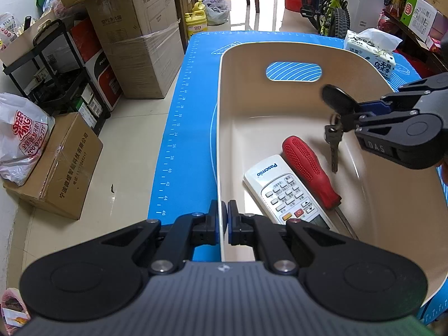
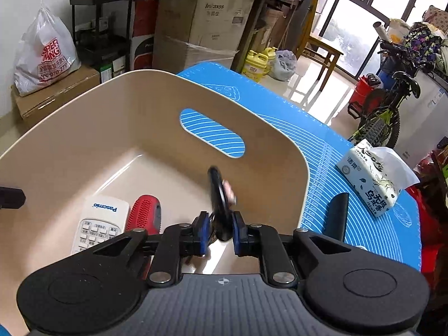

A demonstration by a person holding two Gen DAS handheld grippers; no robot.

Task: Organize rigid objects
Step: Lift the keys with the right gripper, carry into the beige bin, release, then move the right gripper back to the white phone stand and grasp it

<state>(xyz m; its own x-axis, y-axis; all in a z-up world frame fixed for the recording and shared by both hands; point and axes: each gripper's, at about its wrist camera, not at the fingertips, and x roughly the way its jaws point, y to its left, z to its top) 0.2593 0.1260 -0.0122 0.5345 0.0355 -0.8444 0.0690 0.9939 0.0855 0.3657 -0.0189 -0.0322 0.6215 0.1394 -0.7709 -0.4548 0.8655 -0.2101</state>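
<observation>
A beige plastic tub [image 1: 246, 89] stands on a blue mat [image 1: 182, 117]. Inside lie a white Pascmio remote [image 1: 285, 190] and a red-handled screwdriver [image 1: 308, 168]. My left gripper [image 1: 227, 225] is shut on the tub's near rim. My right gripper [image 1: 351, 112] is shut on a key bunch with a black oval fob [image 1: 336, 98], and keys [image 1: 333, 145] hang over the tub's inside. In the right wrist view the right gripper [image 2: 219, 231] pinches the fob [image 2: 219, 193] above the tub [image 2: 112, 112], with the remote [image 2: 98, 224] and screwdriver [image 2: 145, 212] below left.
A tissue pack [image 1: 372, 53] [image 2: 369, 179] lies on the mat beyond the tub's right side. A black object [image 2: 337, 215] stands on the mat beside the tub. Cardboard boxes [image 1: 140, 42], a black rack [image 1: 56, 70] and a bicycle [image 1: 330, 8] stand around the table.
</observation>
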